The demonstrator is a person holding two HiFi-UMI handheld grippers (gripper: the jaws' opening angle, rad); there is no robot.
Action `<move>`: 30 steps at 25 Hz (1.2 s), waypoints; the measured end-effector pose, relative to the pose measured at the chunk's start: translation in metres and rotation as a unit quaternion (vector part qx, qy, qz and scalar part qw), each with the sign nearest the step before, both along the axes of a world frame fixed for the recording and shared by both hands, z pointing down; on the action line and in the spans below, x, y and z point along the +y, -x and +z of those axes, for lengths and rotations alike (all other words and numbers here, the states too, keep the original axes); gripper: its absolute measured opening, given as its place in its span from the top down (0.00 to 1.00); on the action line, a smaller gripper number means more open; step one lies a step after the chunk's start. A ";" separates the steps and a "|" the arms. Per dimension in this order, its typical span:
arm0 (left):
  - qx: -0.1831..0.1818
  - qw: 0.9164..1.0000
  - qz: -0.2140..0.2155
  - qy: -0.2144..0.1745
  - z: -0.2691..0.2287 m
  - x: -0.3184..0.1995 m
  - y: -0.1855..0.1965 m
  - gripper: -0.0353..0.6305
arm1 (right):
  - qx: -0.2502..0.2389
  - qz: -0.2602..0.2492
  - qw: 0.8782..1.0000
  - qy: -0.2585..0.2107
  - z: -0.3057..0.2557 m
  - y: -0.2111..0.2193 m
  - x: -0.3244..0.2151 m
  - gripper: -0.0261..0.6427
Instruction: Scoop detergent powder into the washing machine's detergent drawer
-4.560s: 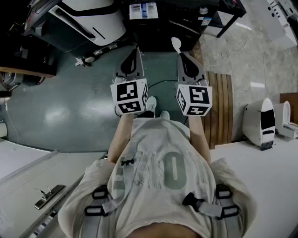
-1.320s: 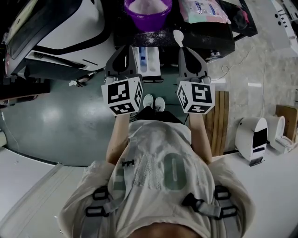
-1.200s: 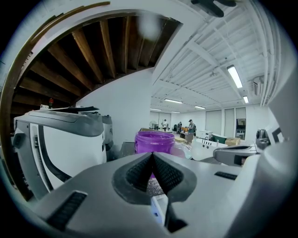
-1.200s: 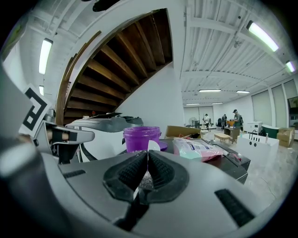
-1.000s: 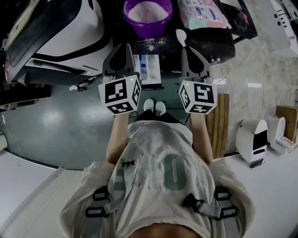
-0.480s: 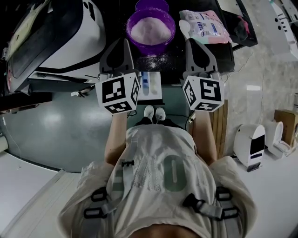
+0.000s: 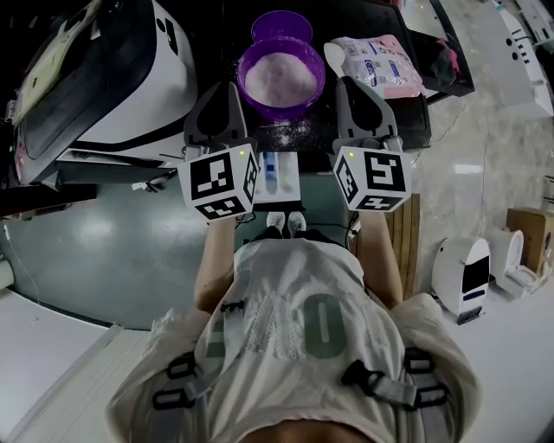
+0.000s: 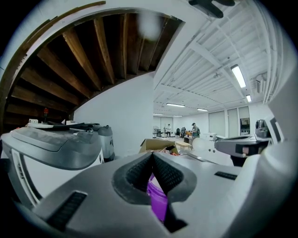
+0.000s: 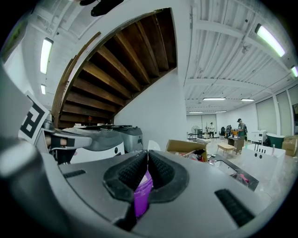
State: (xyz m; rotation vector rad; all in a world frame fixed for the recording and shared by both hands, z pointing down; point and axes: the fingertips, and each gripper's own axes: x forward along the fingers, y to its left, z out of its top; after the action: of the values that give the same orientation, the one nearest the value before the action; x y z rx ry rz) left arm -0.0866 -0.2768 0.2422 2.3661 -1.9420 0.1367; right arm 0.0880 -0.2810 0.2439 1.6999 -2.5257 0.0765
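Observation:
A purple bowl (image 7: 280, 76) of white-pink detergent powder stands on the black machine top (image 7: 381, 117). Below it the white detergent drawer (image 7: 280, 172) is pulled out, between the two marker cubes. My right gripper (image 7: 344, 80) is shut on the handle of a white spoon (image 7: 333, 55), whose bowl pokes out just right of the purple bowl's rim. In the right gripper view the spoon (image 9: 150, 145) shows above the closed right gripper (image 9: 147, 153). My left gripper (image 7: 231, 86) is shut and holds nothing, just left of the bowl. The left gripper (image 8: 152, 155) shows the purple bowl (image 8: 158, 200) through its gap.
A pink and white detergent bag (image 7: 381, 63) lies right of the bowl. A purple lid or second bowl (image 7: 281, 24) sits behind it. A large white and black appliance (image 7: 104, 78) fills the left. Green floor lies below, with wooden slats (image 7: 407, 234) at right.
Both grippers have come up and forward from floor level to either side of the purple bowl, which has come into view with the bag. The spoon stays in the right gripper.

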 end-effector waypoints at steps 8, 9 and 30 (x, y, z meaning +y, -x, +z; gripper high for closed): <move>-0.003 1.000 -0.005 0.014 0.003 -0.015 0.008 0.92 | 0.009 -0.036 0.999 0.024 0.001 0.029 -0.019 0.95; -0.003 1.000 -0.006 0.015 0.004 -0.017 0.010 0.92 | 0.010 -0.040 0.999 0.030 0.003 0.032 -0.021 0.95; 0.007 0.998 -0.046 0.034 0.043 -0.021 0.053 0.92 | 0.107 -0.192 0.912 0.347 0.063 0.098 -0.046 0.94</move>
State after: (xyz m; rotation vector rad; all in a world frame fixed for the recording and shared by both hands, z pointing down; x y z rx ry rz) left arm -0.1397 -0.2982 0.2851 2.2244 -2.0032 0.1770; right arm -0.0103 -0.3268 0.3073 0.8768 -2.2197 0.6314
